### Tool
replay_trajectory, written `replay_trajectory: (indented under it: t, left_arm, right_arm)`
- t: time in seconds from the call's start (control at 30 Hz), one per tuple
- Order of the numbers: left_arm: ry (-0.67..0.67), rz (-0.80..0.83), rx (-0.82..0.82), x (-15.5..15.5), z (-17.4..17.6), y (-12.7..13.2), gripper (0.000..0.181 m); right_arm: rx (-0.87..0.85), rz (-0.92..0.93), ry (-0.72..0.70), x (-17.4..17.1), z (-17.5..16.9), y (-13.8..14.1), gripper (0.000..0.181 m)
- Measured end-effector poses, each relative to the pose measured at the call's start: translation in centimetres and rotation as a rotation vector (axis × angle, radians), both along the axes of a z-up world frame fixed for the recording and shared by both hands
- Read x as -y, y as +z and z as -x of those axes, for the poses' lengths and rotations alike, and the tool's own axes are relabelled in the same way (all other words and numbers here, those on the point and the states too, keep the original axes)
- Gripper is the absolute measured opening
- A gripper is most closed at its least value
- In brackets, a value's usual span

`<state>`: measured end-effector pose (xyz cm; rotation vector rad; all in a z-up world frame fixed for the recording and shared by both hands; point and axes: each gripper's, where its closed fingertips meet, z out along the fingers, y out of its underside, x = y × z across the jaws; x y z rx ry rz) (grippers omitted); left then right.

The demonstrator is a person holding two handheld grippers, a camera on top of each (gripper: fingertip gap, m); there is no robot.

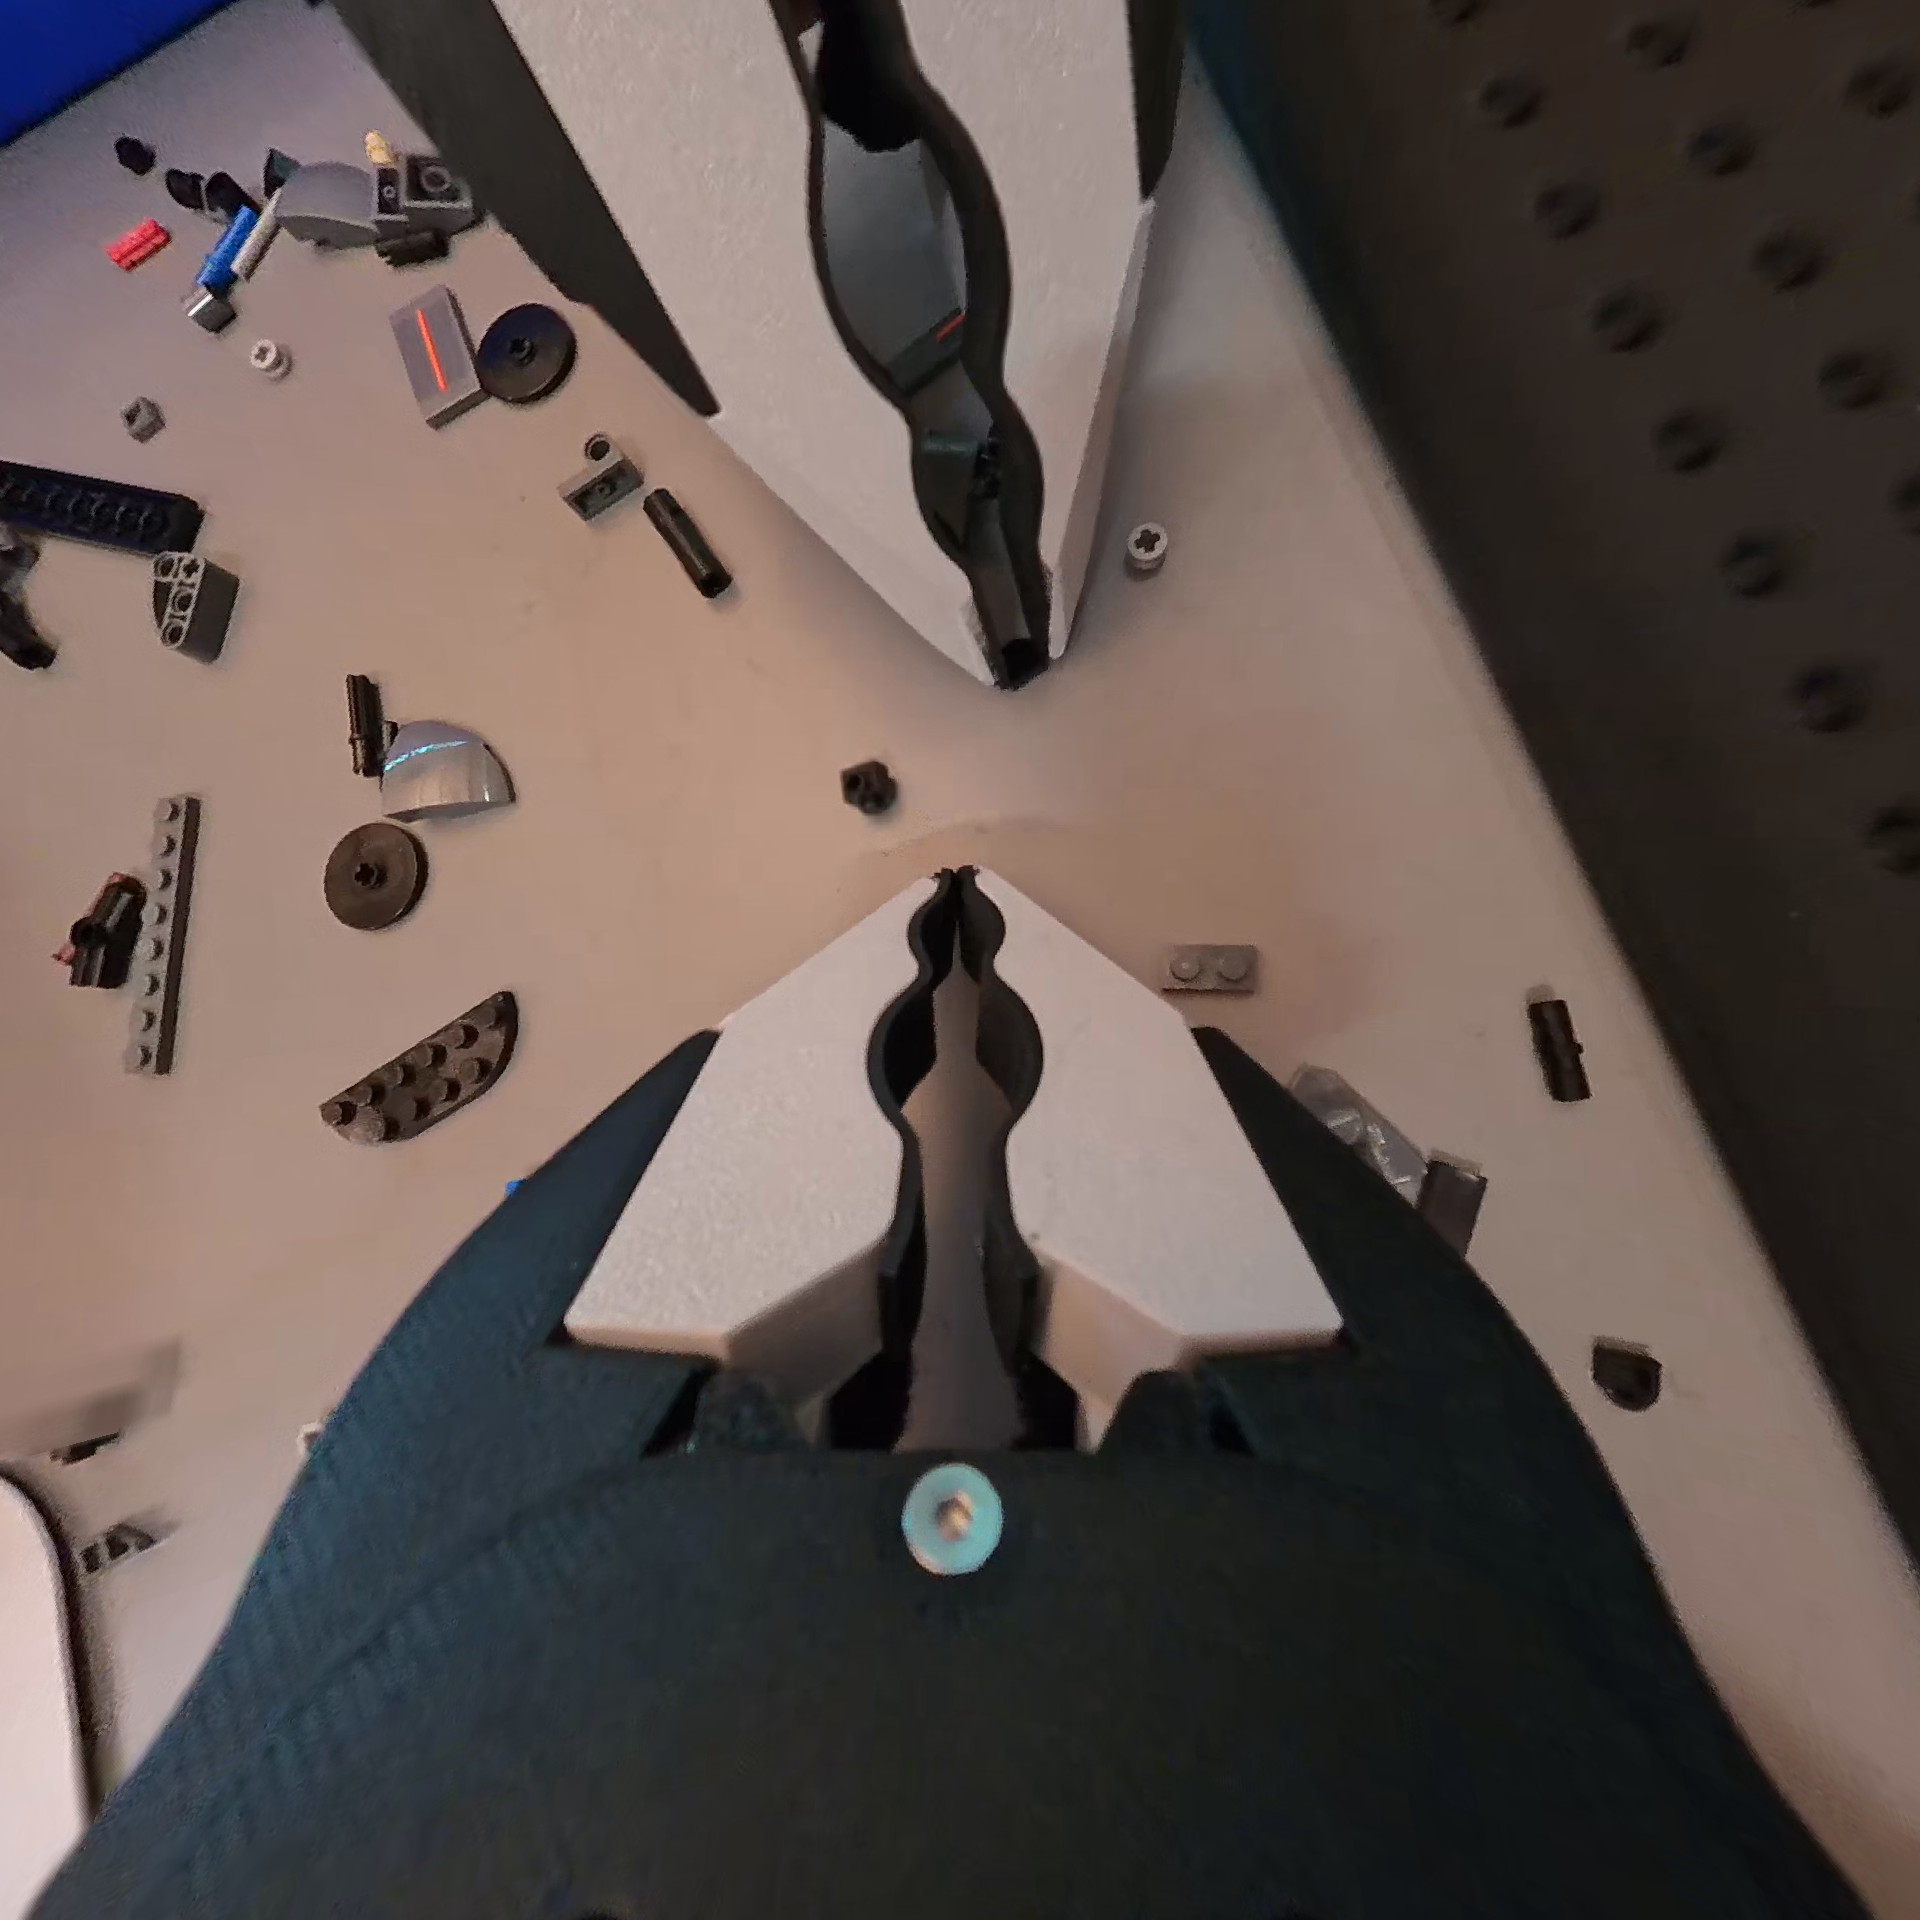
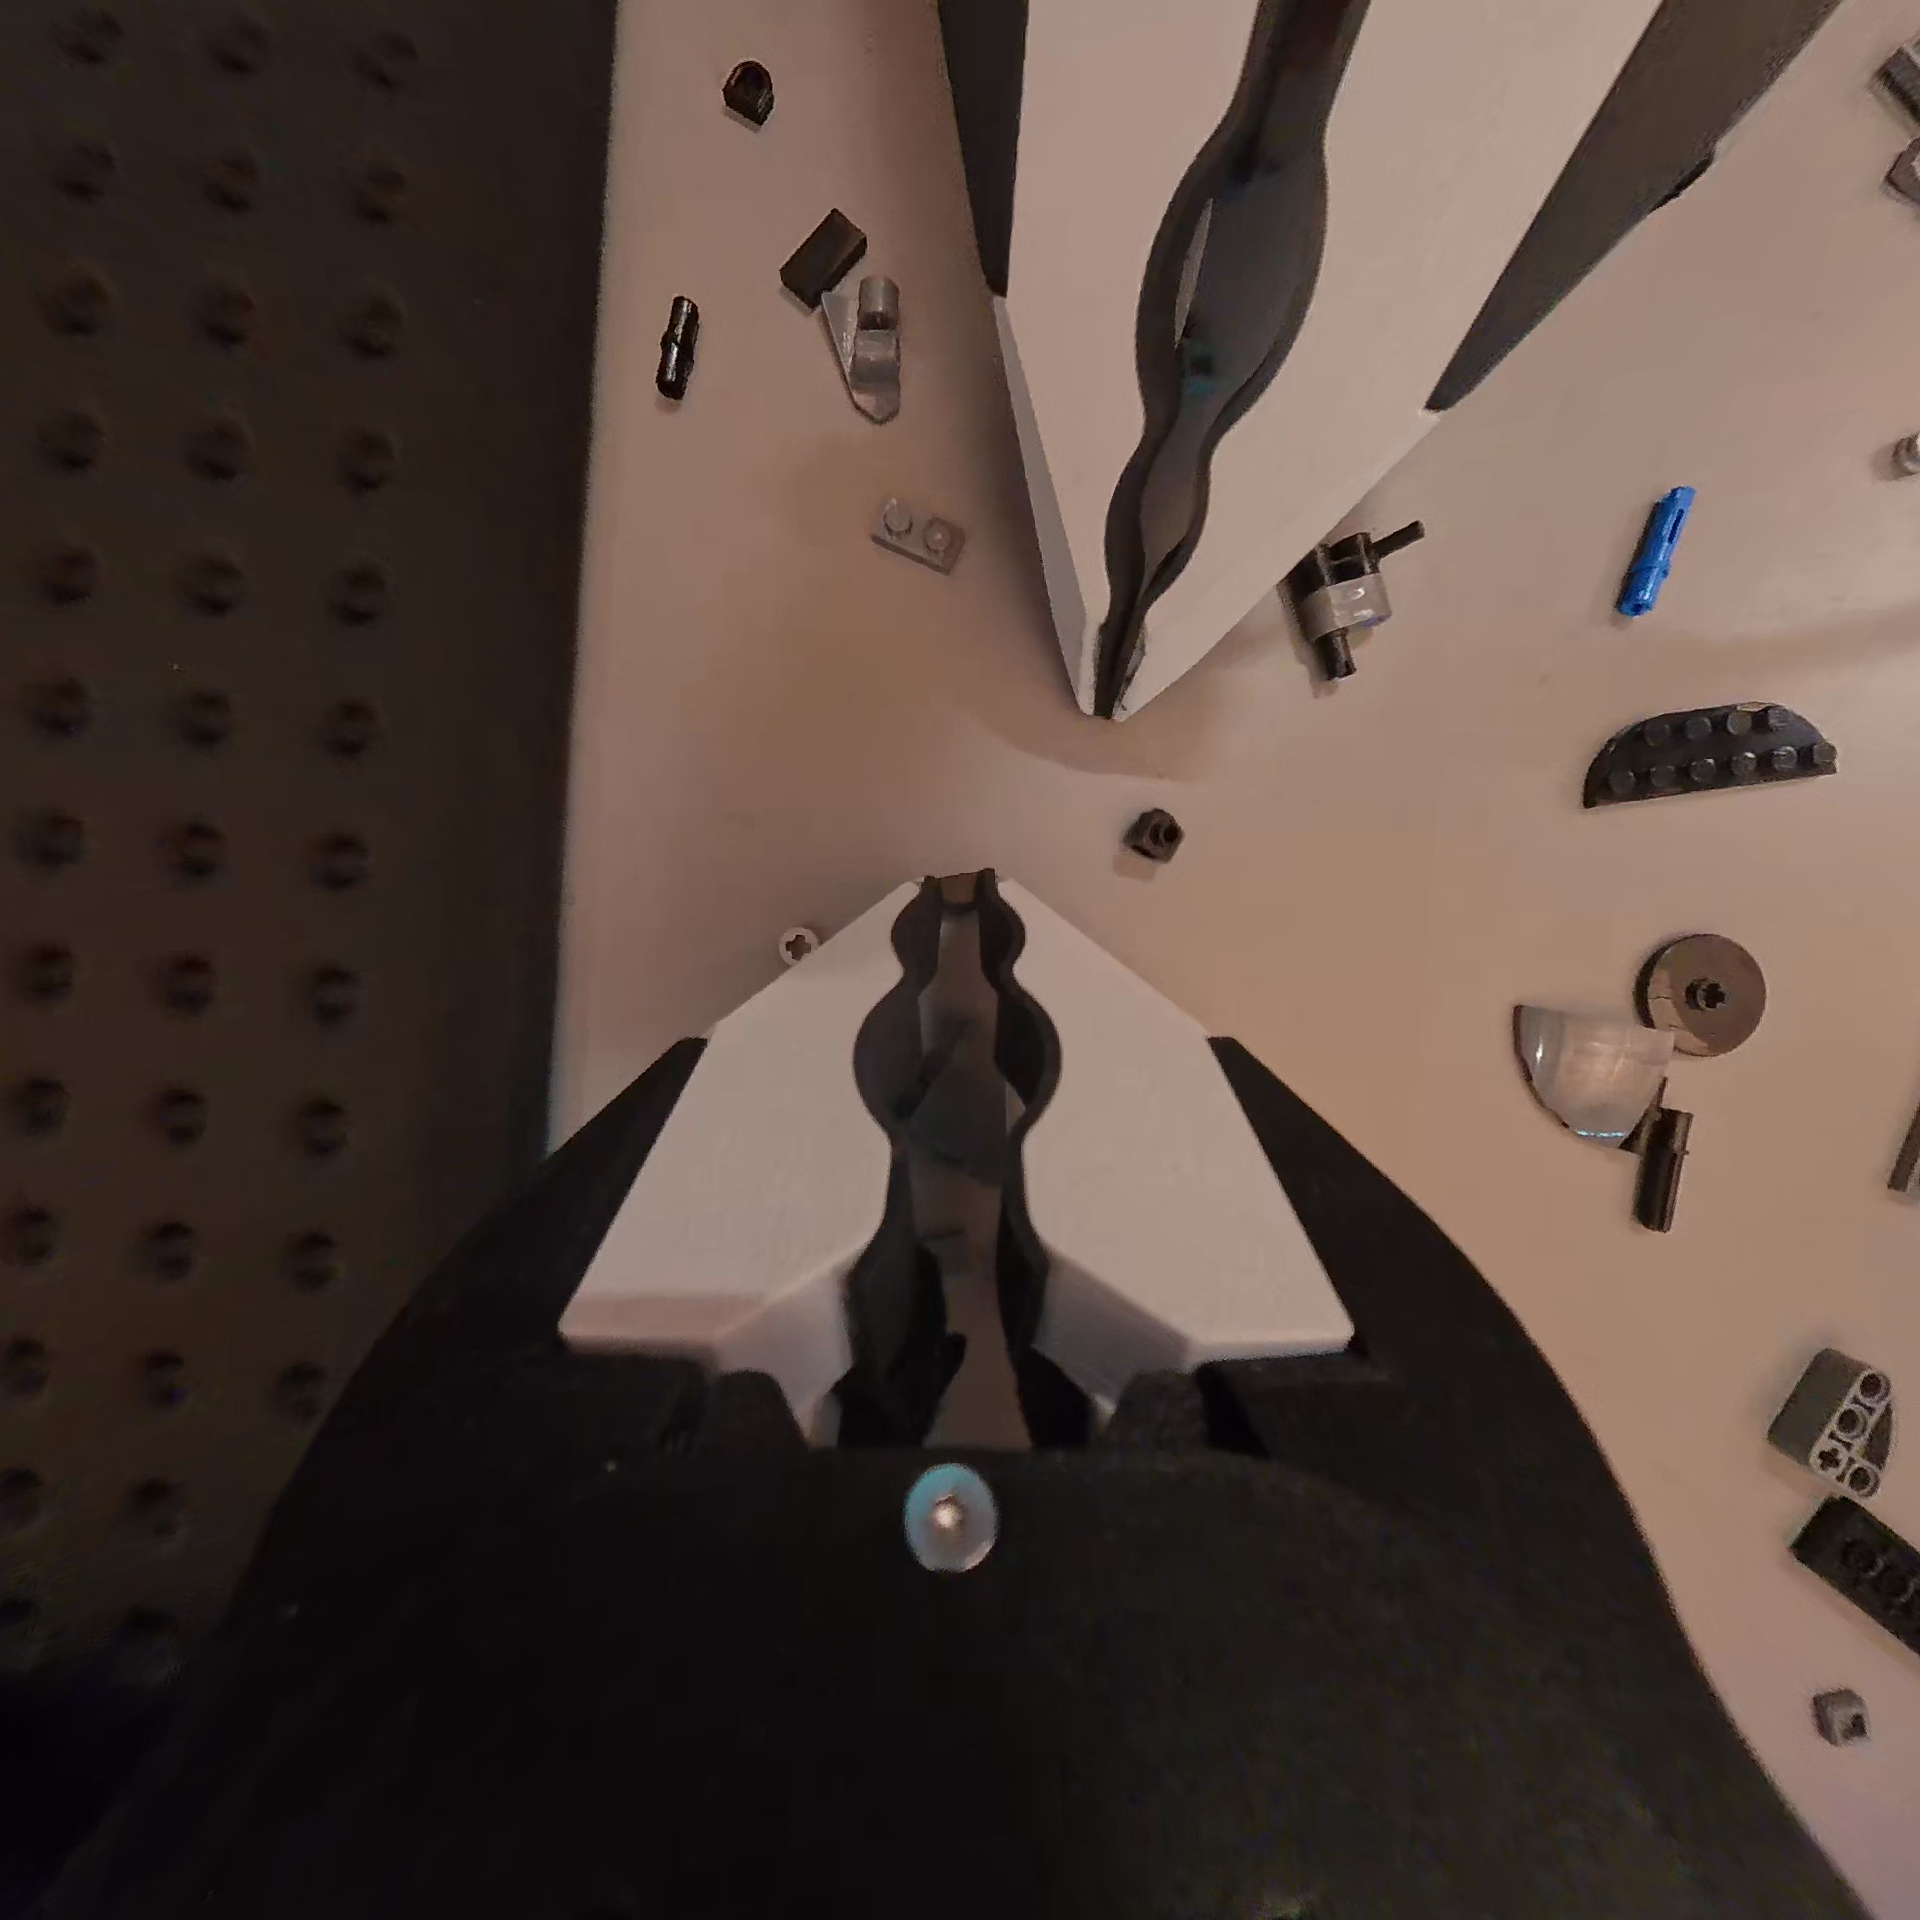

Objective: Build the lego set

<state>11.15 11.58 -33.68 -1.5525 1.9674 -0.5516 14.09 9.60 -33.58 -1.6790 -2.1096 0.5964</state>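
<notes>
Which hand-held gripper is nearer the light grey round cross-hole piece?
Right. The round piece lies just beside the tip of the right hand-held gripper; the left hand-held gripper sits across the gap, farther off.

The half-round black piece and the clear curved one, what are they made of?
The half-round black plate looks like hard matte plastic: crisp moulded studs, dull sheen. The clear curved piece seems glossy see-through plastic, since the table shows through and its edge catches light; glass can't be ruled out.
</notes>
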Motion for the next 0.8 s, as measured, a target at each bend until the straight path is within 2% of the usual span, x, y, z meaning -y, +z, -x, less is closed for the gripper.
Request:
replay_trajectory:
  t: [0.2, 0.33, 0.47, 0.8]
  left_arm:
    - [0.016, 0.045, 0.020, -0.1, 0.1, 0.1, 0.000]
    - [0.059, 0.022, 0.048, -1.3, 0.2, 1.0, 0.001]
    - [0.097, 0.026, 0.086, -2.1, -0.3, 2.3, 0.019]
    - [0.084, -0.012, -0.008, -2.1, -2.3, 0.7, 0.022]
  right_arm:
    - [-0.002, 0.000, -0.012, -0.2, -0.2, 0.0, 0.004]
    - [-0.021, 0.000, -0.032, -0.5, -0.5, 0.5, 0.004]
    - [-0.038, -0.005, -0.052, -0.8, -0.9, 0.9, 0.004]
    - [-0.054, -0.017, -0.081, -1.4, -1.4, 1.3, 0.004]
